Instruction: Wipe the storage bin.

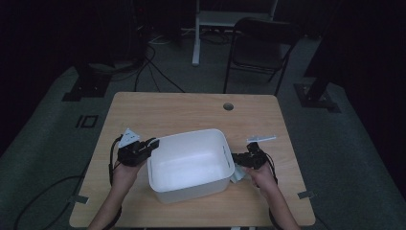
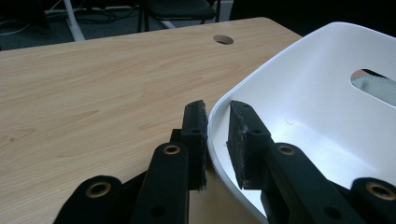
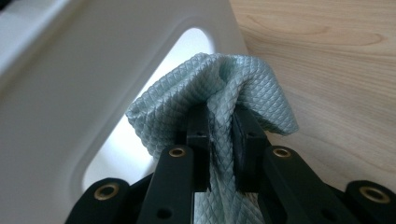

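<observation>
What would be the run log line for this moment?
left tool: shut on white tub rim | right tool: shut on pale green cloth beside tub handle slot

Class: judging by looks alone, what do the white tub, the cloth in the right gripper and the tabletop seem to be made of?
White tub: probably moulded plastic, smooth, slightly glossy, thin rounded rim.
Cloth: pale blue-green fabric, likely microfibre, with a diamond weave and soft folds.
Tabletop: light wood-grain, matt; solid wood or laminate is unclear.

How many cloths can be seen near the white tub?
1. The pale green cloth is pinched in the right gripper, outside the white tub by its handle slot. Another could be hidden behind the tub's walls.
</observation>
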`<control>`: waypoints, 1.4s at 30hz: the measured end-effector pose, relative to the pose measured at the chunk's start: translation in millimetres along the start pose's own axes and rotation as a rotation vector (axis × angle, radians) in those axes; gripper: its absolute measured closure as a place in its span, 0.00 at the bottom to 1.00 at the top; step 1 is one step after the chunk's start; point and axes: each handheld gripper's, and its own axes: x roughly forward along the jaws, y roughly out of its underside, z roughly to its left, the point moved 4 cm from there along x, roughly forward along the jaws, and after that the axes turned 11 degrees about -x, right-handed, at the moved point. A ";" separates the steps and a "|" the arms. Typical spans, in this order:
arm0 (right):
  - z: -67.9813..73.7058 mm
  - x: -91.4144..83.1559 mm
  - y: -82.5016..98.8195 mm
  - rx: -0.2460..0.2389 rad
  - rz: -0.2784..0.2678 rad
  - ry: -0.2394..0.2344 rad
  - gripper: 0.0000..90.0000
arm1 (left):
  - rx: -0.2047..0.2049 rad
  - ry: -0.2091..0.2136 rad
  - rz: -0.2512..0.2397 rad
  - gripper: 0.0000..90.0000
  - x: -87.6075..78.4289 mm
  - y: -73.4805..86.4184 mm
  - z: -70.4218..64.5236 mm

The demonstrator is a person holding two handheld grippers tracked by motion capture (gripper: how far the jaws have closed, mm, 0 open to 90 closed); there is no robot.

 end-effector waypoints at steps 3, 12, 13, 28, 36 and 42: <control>-4.0 9.4 7.7 0.010 0.026 0.017 0.88 | 0.001 -0.001 0.000 0.86 -0.1 0.0 -0.1; -6.2 2.1 -3.9 0.026 -0.013 -0.020 0.88 | 0.004 0.003 0.002 0.86 0.2 -0.1 -0.2; -6.5 2.1 -5.2 0.020 -0.008 -0.019 0.88 | 0.003 0.001 0.001 0.86 0.2 -0.1 -0.3; -10.2 -2.4 -23.5 0.023 -0.058 -0.012 0.88 | 0.005 0.002 0.003 0.86 0.7 -0.2 -0.8; -22.6 24.5 -2.3 0.083 0.038 0.004 0.88 | 0.002 -0.002 0.000 0.86 0.7 -0.1 -1.2; -22.3 18.7 -10.1 0.070 0.008 -0.003 0.88 | 0.006 0.000 0.003 0.86 0.5 -0.2 -1.0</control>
